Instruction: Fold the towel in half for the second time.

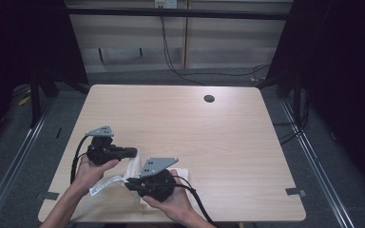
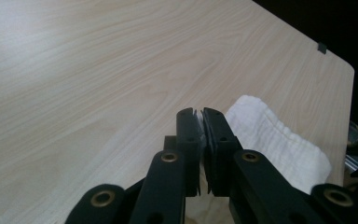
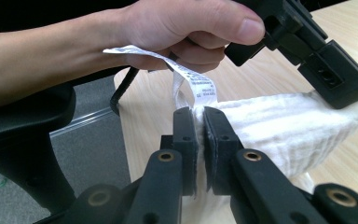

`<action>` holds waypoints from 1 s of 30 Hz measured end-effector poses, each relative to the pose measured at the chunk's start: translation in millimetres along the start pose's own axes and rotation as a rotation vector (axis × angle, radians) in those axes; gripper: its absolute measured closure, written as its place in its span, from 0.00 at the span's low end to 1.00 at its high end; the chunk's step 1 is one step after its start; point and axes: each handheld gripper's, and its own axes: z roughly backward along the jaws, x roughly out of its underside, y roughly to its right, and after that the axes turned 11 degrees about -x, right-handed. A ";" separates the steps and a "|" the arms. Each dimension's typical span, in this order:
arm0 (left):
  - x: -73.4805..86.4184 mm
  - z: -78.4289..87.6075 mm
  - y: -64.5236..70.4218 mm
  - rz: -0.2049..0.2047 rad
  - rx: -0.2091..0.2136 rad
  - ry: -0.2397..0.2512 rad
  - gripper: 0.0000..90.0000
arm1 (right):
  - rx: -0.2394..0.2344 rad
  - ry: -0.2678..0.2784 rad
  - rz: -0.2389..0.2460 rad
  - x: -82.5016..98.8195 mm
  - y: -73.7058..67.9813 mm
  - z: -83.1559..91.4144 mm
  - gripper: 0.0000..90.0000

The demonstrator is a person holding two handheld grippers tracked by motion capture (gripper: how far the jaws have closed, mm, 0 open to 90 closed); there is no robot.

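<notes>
Cloth (image 1: pixel 135 166), white with a printed care tag (image 3: pixel 193 80), sits at the near left of the tabletop (image 1: pixel 209 133), and I have both ends pinched: left hand-held gripper (image 2: pixel 202 114) clenched on 1 edge, right hand-held gripper (image 3: pixel 200 112) clenched on the tag end. I judge the fold barely begun; it is bunched and lifted between the 2, with laying flat left to do.

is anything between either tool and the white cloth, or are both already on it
Nothing visible stands between them. The left tool and the right tool are each shut on an edge of the white ribbed cloth, with its printed care label hanging free above the right tool.
</notes>
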 end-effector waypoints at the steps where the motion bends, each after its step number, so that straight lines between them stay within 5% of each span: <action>1: -0.6 -1.6 1.2 -0.009 -0.001 -0.008 0.96 | -0.002 -0.001 -0.005 1.7 0.4 0.7 0.94; 30: -10.0 -59.0 34.9 -0.032 0.059 -0.061 0.96 | 0.033 0.014 -0.087 44.7 10.4 42.5 0.94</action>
